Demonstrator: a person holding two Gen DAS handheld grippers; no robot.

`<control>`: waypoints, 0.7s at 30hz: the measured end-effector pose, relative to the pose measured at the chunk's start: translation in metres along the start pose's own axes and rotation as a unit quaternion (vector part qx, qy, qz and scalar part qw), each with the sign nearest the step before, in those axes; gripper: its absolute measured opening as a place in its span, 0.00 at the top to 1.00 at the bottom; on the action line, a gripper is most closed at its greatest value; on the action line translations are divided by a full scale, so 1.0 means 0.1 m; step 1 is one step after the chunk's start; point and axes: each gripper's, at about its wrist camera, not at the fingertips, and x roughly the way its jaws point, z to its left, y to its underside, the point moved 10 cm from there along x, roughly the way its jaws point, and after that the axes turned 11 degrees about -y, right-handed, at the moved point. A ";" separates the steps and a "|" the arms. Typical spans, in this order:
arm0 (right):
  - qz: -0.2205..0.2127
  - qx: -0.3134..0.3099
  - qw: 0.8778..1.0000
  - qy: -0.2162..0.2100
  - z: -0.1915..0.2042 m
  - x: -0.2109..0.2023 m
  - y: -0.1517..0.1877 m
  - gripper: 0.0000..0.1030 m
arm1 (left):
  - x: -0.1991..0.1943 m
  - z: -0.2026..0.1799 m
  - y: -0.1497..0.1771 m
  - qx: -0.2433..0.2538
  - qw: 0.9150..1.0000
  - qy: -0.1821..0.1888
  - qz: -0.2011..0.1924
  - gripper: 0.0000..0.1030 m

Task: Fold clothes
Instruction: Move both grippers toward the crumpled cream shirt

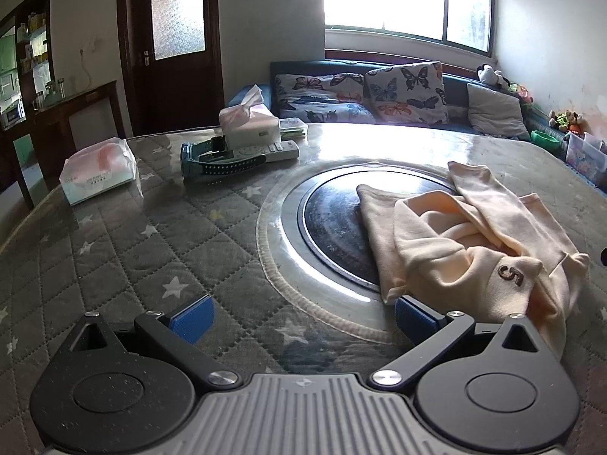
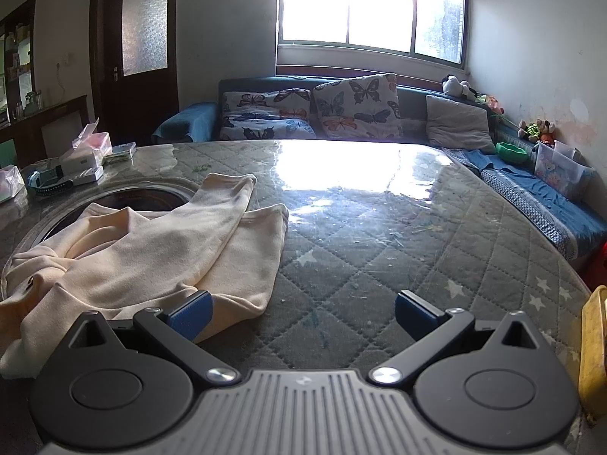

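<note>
A crumpled cream garment (image 1: 474, 250) with a brown "5" mark lies on the quilted table, partly over a dark round inset (image 1: 334, 227). It also shows in the right wrist view (image 2: 151, 258), its two legs stretched away. My left gripper (image 1: 303, 318) is open and empty, low over the table, its right blue pad beside the garment's near edge. My right gripper (image 2: 303, 314) is open and empty, its left blue pad (image 2: 191, 316) over the garment's near right corner.
Two tissue packs (image 1: 98, 170) (image 1: 248, 123), a remote (image 1: 265, 151) and a blue tool (image 1: 212, 163) sit at the table's far left. A sofa with butterfly cushions (image 2: 322, 113) stands behind. A yellow object (image 2: 593, 352) is at the right edge.
</note>
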 end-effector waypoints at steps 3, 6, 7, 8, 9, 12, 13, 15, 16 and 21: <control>0.001 -0.004 1.000 -0.005 0.04 0.00 0.00 0.00 | -0.03 -0.04 -0.01 0.002 1.000 0.004 -0.002 0.00; 0.001 -0.007 1.000 -0.011 0.09 0.00 0.00 0.00 | -0.06 -0.09 -0.01 0.006 1.000 0.010 -0.005 0.00; 0.003 -0.007 1.000 -0.012 0.10 0.01 0.01 0.00 | -0.07 -0.11 -0.01 0.008 1.000 0.012 -0.006 0.00; 0.004 -0.007 1.000 -0.014 0.12 0.01 0.02 0.00 | -0.08 -0.14 -0.01 0.009 1.000 0.014 -0.007 0.00; 0.005 -0.008 1.000 -0.015 0.13 0.01 0.02 0.00 | -0.08 -0.16 -0.01 0.010 1.000 0.016 -0.008 0.00; 0.006 -0.010 1.000 -0.019 0.17 0.01 0.03 0.00 | -0.10 -0.22 -0.01 0.010 1.000 0.024 -0.009 0.00; 0.007 -0.010 1.000 -0.020 0.18 0.01 0.03 0.00 | -0.10 -0.23 -0.02 0.010 1.000 0.027 -0.008 0.00; 0.009 -0.013 1.000 -0.022 0.19 0.01 0.03 0.00 | -0.10 -0.26 -0.03 0.010 0.999 0.030 -0.007 0.00; 0.010 -0.015 1.000 -0.022 0.20 0.02 0.02 0.00 | -0.10 -0.27 -0.03 0.011 0.999 0.030 -0.008 0.00; 0.013 -0.022 0.999 -0.025 0.22 0.04 0.00 0.00 | -0.09 -0.32 -0.05 0.013 0.999 0.036 -0.006 0.00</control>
